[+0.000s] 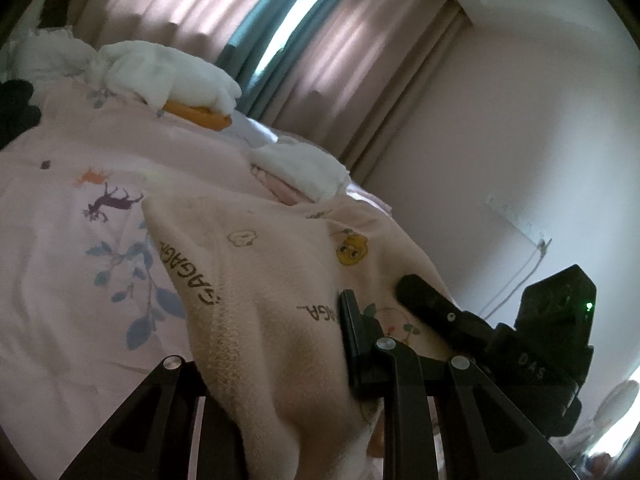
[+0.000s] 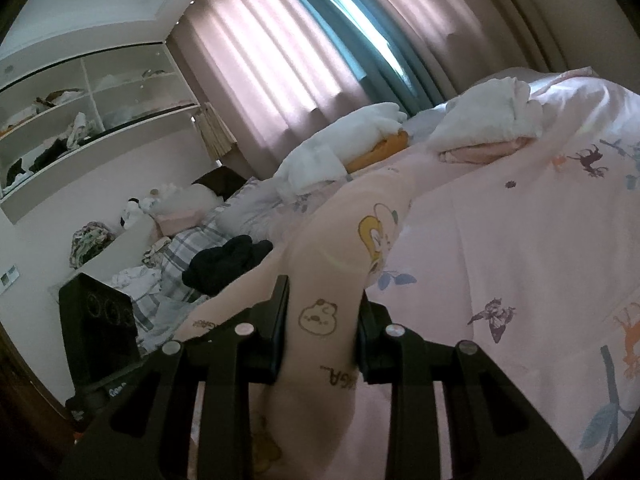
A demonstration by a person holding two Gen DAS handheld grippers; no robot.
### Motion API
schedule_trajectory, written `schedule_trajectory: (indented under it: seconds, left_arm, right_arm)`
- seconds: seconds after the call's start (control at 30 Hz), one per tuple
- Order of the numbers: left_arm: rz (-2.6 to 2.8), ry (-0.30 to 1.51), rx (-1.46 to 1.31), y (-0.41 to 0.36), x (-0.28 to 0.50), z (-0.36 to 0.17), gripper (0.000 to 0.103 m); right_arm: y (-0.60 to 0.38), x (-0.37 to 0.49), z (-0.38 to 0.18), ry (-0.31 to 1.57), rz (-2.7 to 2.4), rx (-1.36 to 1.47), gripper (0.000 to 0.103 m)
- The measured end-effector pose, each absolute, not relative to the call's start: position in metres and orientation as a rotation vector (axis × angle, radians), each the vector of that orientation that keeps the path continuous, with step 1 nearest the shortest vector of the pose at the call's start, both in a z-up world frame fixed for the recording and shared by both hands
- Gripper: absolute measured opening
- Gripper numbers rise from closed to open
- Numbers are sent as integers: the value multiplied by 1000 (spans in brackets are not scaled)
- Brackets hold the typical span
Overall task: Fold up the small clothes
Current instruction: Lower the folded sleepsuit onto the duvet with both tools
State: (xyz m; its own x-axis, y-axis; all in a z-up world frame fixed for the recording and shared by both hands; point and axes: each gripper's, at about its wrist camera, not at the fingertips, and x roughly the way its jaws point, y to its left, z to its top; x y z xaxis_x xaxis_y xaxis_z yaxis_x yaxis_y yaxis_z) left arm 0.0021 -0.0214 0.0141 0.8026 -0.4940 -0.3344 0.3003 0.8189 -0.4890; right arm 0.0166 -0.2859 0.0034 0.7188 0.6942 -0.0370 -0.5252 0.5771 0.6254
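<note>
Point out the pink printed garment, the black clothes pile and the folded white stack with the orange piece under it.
pink printed garment (image 2: pixel 320 316): right wrist view, the fabric between the fingers.
black clothes pile (image 2: pixel 228 262): right wrist view, its middle.
folded white stack (image 1: pixel 172 70): left wrist view, its top.

The left gripper has pale pink printed clothing draped between its fingers over a pink bedsheet, while the right gripper touches the same cloth beside it.

Home bedroom, bed under a pink animal-print duvet, pink curtains across a window, white wall shelves holding jumbled clothes
</note>
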Motion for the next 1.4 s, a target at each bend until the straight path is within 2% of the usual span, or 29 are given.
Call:
schedule_trajectory:
  seconds: [0.67, 1.4]
  left_arm:
    - [-394, 557, -430, -30, 26, -17, 22]
    - [-378, 701, -477, -29, 45, -54, 22]
  right_arm:
    - [-283, 51, -34, 407, 732, 731, 29]
    - [-275, 69, -64, 576, 678, 712, 29]
